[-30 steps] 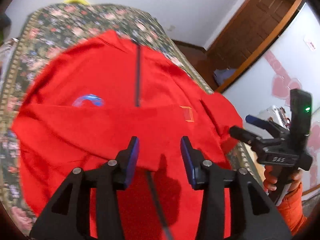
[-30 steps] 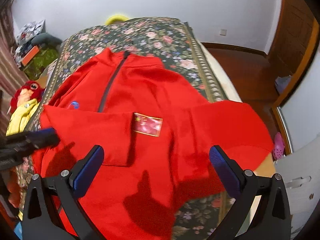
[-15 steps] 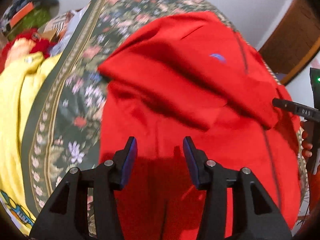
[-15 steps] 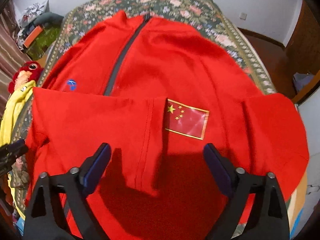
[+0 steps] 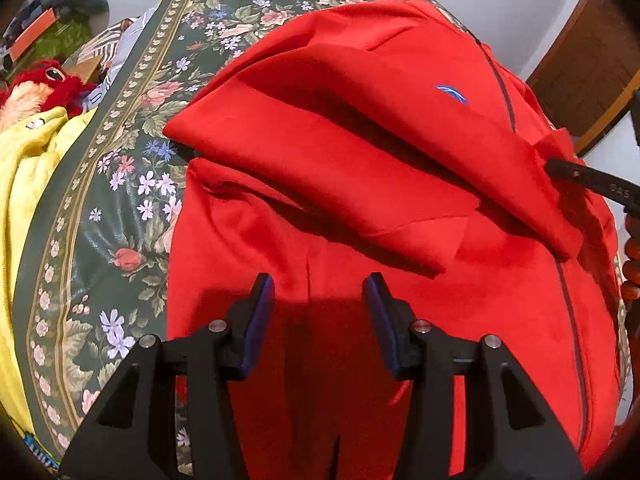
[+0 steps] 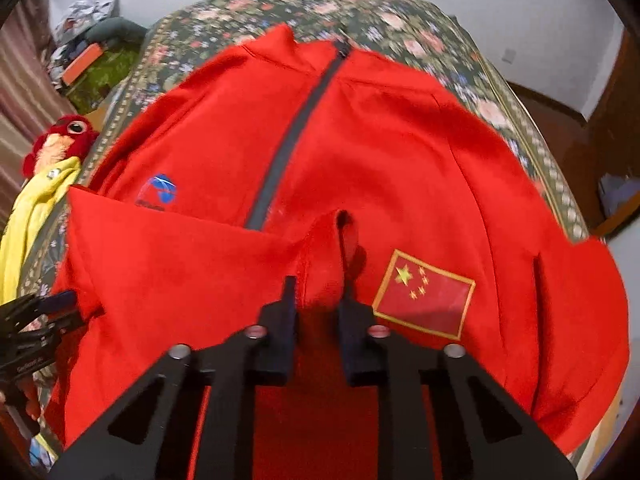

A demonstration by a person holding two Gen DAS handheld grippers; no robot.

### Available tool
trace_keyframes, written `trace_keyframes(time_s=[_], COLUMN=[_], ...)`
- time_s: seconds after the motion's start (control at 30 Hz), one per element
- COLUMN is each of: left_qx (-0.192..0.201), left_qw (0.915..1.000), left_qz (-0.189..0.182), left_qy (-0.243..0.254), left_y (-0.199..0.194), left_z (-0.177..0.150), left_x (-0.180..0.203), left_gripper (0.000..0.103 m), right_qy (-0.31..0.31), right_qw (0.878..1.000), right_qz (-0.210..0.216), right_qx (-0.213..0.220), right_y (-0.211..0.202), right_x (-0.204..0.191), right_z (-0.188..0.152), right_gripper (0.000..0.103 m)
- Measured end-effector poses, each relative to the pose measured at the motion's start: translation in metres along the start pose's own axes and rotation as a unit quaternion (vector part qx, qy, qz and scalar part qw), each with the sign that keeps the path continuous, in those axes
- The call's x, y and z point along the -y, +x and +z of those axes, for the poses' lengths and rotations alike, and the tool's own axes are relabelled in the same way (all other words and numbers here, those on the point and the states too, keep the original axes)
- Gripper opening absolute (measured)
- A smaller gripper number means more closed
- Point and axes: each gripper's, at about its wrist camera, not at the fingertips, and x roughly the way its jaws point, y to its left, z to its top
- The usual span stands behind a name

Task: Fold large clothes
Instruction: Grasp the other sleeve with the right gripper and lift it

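A large red zip jacket (image 6: 400,168) lies front up on a floral bed cover (image 6: 400,40), with a flag patch (image 6: 426,294) and a blue logo (image 6: 162,192). One sleeve (image 6: 180,272) is folded across the chest. My right gripper (image 6: 318,284) is shut on the cuff end of that sleeve (image 6: 328,256). My left gripper (image 5: 318,292) is open and empty, just above the jacket's lower left side (image 5: 280,264). The folded sleeve (image 5: 360,168) and the right gripper's tip (image 5: 580,178) show in the left wrist view. The left gripper (image 6: 44,312) shows at the left edge of the right wrist view.
A yellow garment (image 5: 24,184) and a red plush toy (image 5: 48,84) lie left of the bed. The cover's border (image 5: 64,216) runs along the bed's left edge. A wooden door (image 5: 592,56) and wooden floor (image 6: 548,116) are at the right.
My right gripper moved forward and closed on the folded sleeve's cuff. My left gripper swung from the jacket's middle to its left side, still open.
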Motion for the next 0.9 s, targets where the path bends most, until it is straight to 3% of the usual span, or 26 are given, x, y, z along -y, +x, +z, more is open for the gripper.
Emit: trace_keyframes(time_s=[0.3,0.53,0.77,0.9], left_qx=[0.013,0.017,0.007,-0.012], left_qw=[0.9995,0.9991,0.9996,0.9944], left_qz=[0.013,0.012,0.027,0.085], left_qy=[-0.026,-0.038,0.005,0.062], left_y=[-0.012,-0.018,-0.008,0.011], left_z=[0.009,0.012,0.016,0.024], left_x=[-0.021,-0.029,-0.013,-0.001], left_gripper=[0.047,0.047,0.047,0.047], right_qy=[-0.024,0.007,0.049,0.069], right_qw=[0.997,0.99,0.99,0.991], right_qz=[-0.024,-0.069,-0.095,-0.093], right_qx=[0.072,0.121,0.093,0.061], right_y=[-0.055,-0.104,-0.102,-0.081], right_x=[0.006,0.047,0.093,0.108], right_z=[0.024,0.03,0.013,-0.002], right_gripper=[0.01,0.01,0.01,0.01])
